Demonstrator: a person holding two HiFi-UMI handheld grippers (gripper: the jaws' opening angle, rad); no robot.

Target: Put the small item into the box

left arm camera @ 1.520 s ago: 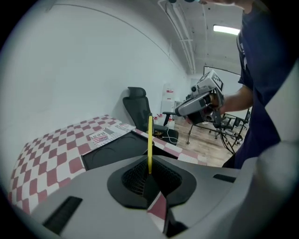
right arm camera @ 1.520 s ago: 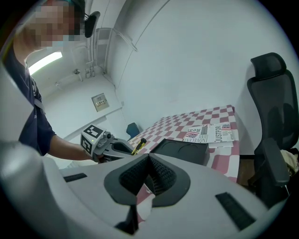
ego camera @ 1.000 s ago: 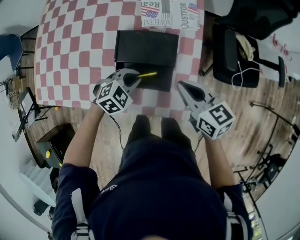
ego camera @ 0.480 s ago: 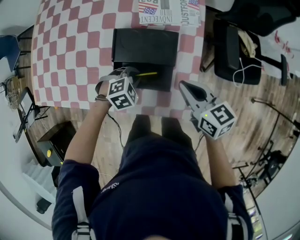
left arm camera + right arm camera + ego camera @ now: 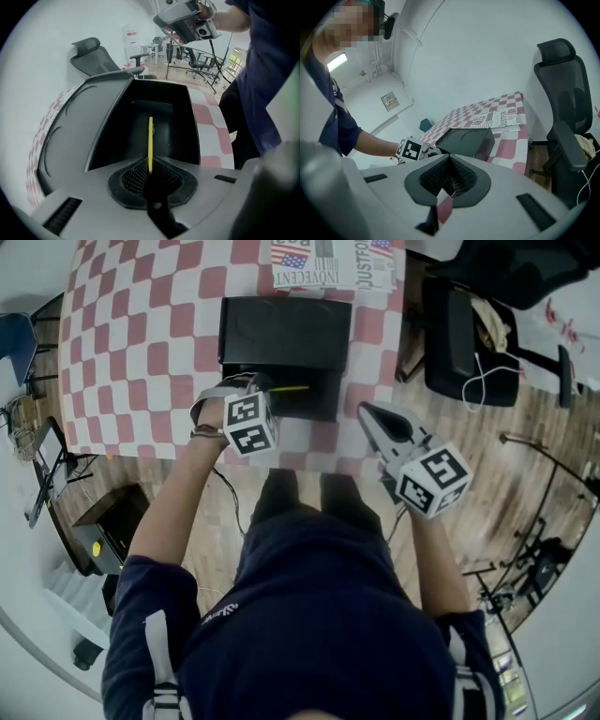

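Observation:
The small item is a thin yellow stick (image 5: pixel 292 388) (image 5: pixel 150 140). My left gripper (image 5: pixel 265 386) (image 5: pixel 150 162) is shut on its near end and points steeply down, so the stick reaches into the open compartment of the black box (image 5: pixel 319 401) (image 5: pixel 164 124). The box's lid (image 5: pixel 286 332) (image 5: pixel 75 131) lies folded back on the far side. My right gripper (image 5: pixel 367 412) (image 5: pixel 449 159) hangs to the right of the box over the table's near edge, its jaws shut with nothing between them. From it I see the box (image 5: pixel 469 140) and the left gripper's marker cube (image 5: pixel 410 149).
The red-and-white checked tablecloth (image 5: pixel 141 334) covers the table. A newspaper (image 5: pixel 328 263) (image 5: pixel 498 119) lies beyond the box. A black office chair (image 5: pixel 464 343) (image 5: pixel 565 112) stands right of the table. The person's legs and feet are at the near edge.
My left gripper has sunk and tipped more steeply toward the box, its marker cube rolling, and the yellow stick has gone lower into the opening. The right gripper has stayed put.

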